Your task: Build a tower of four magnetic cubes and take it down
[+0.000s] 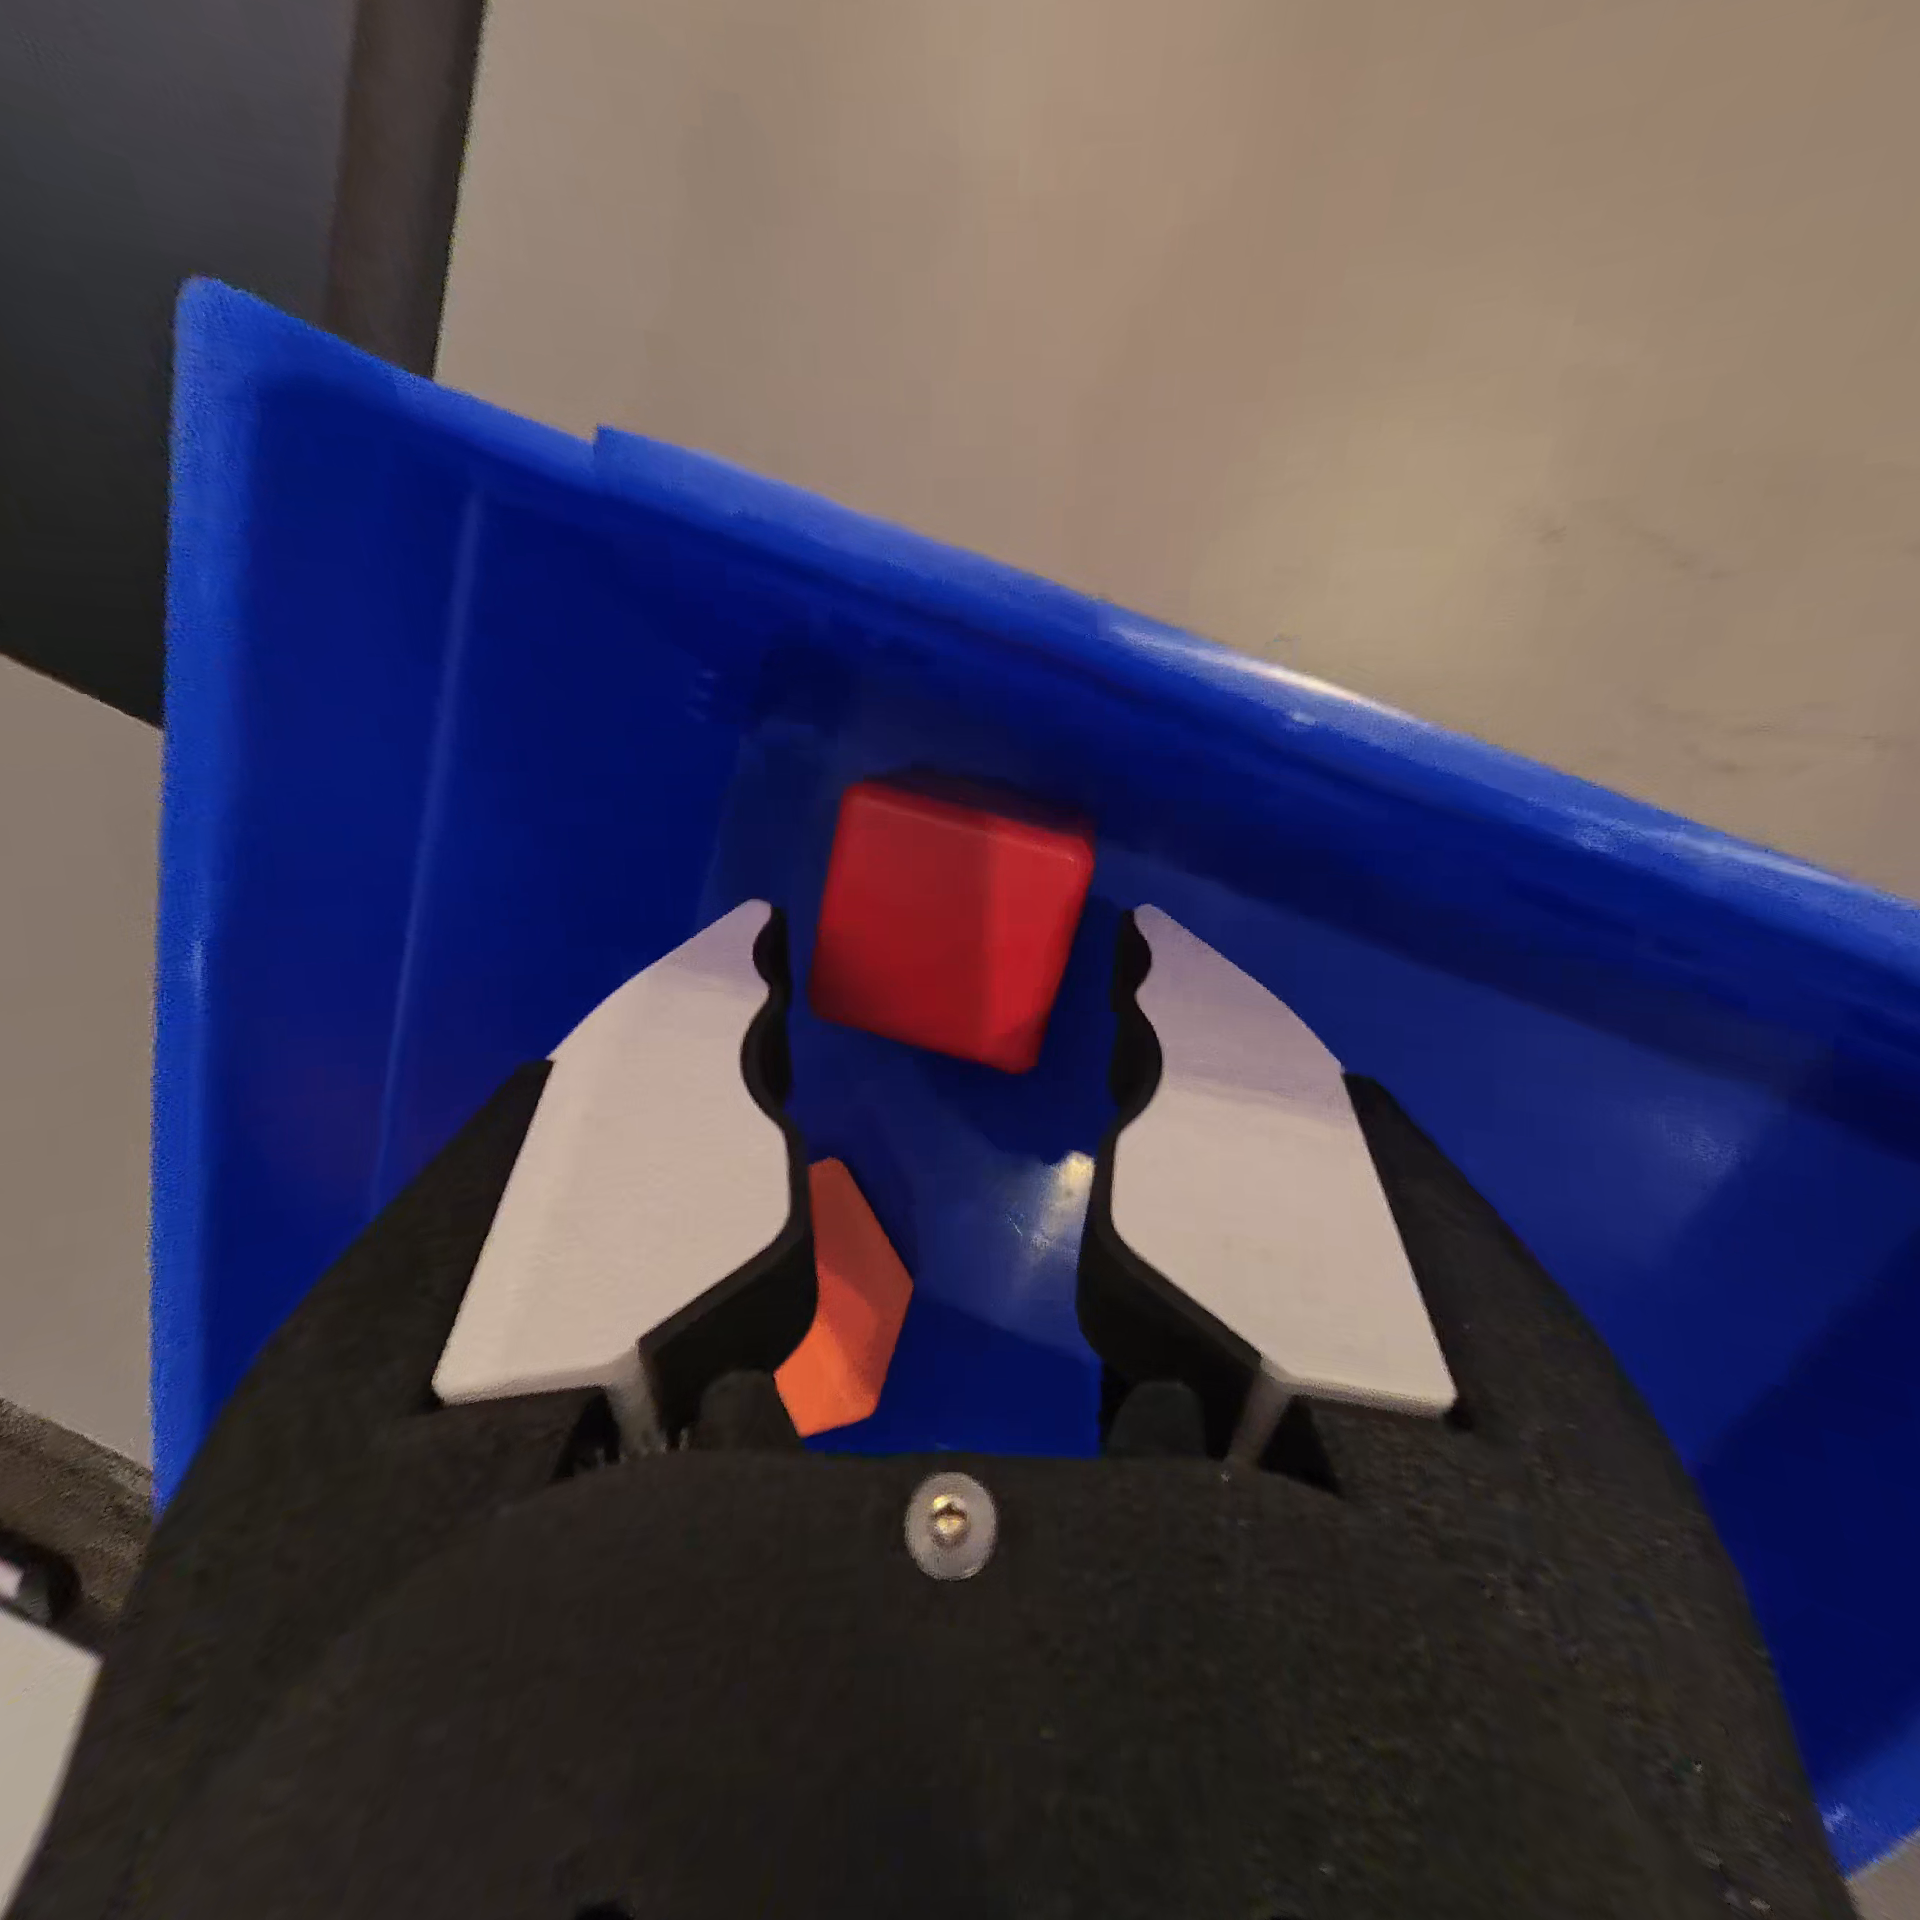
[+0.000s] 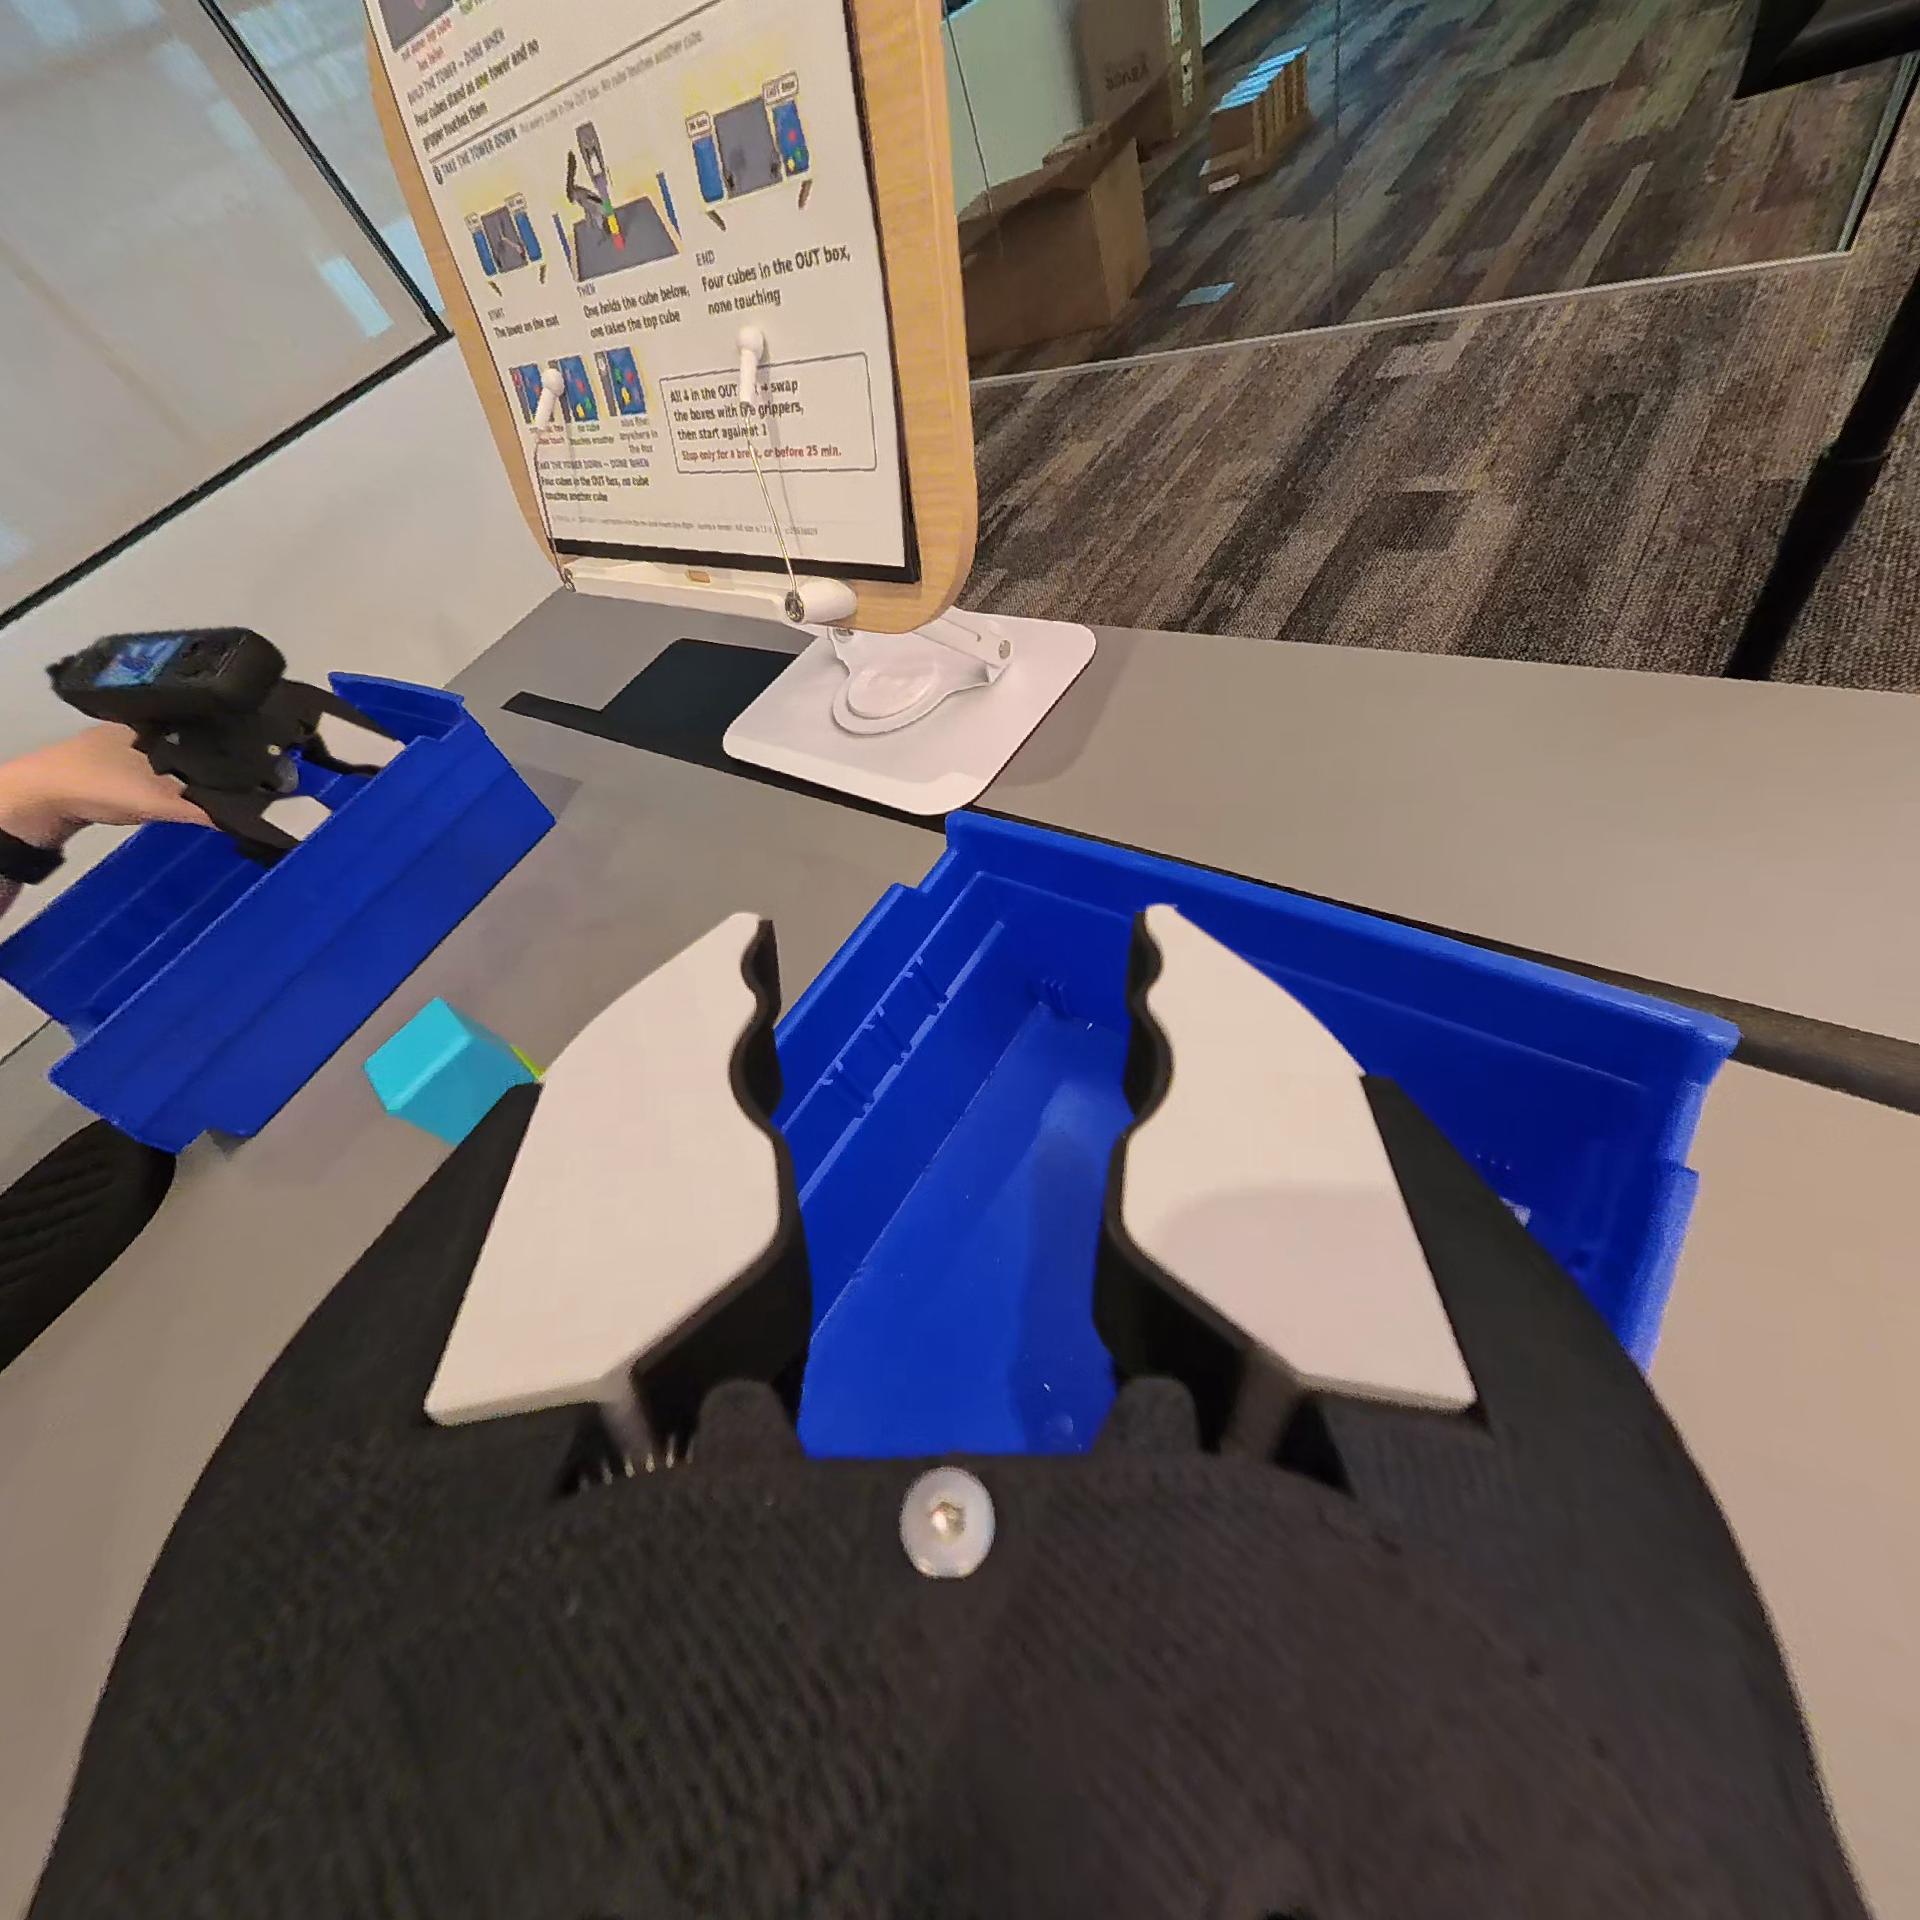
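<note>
Left gripper [image 1: 951, 935] spread, dipped into the left blue bin [image 1: 468, 831], jaws flanking a red cube [image 1: 945, 925], likely lining up a pick. An orange cube [image 1: 842, 1309] lies nearer in the bin. Right gripper [image 2: 951, 935] spread, empty, over the second blue bin [image 2: 1351, 987] (apparently empty). Between the bins: one teal cube [image 2: 447, 1070]. Two bins, three cubes seen.
</note>
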Demonstrator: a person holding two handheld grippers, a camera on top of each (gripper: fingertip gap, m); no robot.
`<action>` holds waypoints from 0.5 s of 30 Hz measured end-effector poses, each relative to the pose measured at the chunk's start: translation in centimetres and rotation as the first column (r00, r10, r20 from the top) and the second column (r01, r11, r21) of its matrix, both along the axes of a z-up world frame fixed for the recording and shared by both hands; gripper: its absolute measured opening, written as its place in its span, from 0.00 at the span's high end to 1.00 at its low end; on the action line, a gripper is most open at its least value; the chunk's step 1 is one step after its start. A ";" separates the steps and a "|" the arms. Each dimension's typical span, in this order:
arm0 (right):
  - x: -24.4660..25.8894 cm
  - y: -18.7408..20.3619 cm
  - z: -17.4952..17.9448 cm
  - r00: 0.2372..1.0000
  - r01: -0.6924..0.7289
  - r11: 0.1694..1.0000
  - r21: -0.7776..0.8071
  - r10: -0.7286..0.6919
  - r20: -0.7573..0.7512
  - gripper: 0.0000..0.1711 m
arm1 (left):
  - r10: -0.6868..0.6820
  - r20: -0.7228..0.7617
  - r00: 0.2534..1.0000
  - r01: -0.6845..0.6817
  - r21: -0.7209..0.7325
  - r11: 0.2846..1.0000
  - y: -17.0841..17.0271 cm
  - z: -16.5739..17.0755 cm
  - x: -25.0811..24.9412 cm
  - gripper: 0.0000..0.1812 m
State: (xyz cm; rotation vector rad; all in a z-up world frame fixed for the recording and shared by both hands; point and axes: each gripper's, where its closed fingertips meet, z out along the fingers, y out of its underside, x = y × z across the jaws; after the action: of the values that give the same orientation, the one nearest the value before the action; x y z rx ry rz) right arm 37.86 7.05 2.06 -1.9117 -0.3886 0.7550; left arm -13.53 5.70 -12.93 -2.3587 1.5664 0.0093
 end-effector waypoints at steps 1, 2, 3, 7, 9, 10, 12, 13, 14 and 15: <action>-0.1 0.0 -0.1 1.000 -0.002 1.000 -0.002 0.002 0.005 0.61 | -0.002 -0.004 1.000 0.002 -0.007 1.000 0.0 -0.2 0.0 0.68; -0.2 0.1 -0.1 1.000 -0.005 1.000 -0.004 0.005 0.009 0.61 | -0.005 -0.018 1.000 0.004 -0.008 1.000 0.1 -0.5 0.0 0.68; -0.3 0.1 -0.2 1.000 -0.008 1.000 -0.007 0.008 0.013 0.61 | -0.007 -0.031 0.999 0.007 -0.005 1.000 0.2 -0.8 -0.1 0.69; -0.7 0.1 -0.4 1.000 -0.020 1.000 -0.012 0.021 0.024 0.61 | -0.003 -0.051 0.999 0.004 0.013 1.000 0.5 -1.3 0.0 0.71; -0.7 0.1 -0.5 0.999 -0.025 1.000 -0.015 0.025 0.022 0.61 | 0.000 -0.051 0.999 0.002 0.038 0.999 0.7 -1.1 0.1 0.71; -0.8 0.1 -0.5 0.999 -0.027 0.999 -0.017 0.027 0.019 0.61 | 0.002 -0.056 0.998 0.000 0.041 0.999 0.6 -1.0 0.1 0.71; -0.7 0.1 -0.5 0.999 -0.028 0.999 -0.018 0.028 0.014 0.62 | 0.003 -0.066 0.998 0.000 0.044 0.999 0.3 -0.4 -0.1 0.71; -0.7 0.1 -0.5 0.999 -0.029 0.999 -0.018 0.029 0.012 0.62 | 0.004 -0.074 0.997 0.000 0.056 0.998 0.2 0.2 -0.4 0.71; -0.7 0.1 -0.5 0.999 -0.030 0.999 -0.017 0.030 0.010 0.62 | 0.004 -0.079 0.997 0.001 0.065 0.998 0.1 1.0 -0.6 0.71; -0.7 0.1 -0.4 0.999 -0.031 0.999 -0.015 0.031 0.008 0.62 | 0.008 -0.085 0.996 -0.001 0.084 0.996 0.0 2.1 -0.9 0.71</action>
State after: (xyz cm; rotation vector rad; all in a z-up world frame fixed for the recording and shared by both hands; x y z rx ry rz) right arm 37.11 7.17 1.67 -1.9275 -0.4196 0.7727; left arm -14.42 5.66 -10.83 -2.3249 1.5669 0.1753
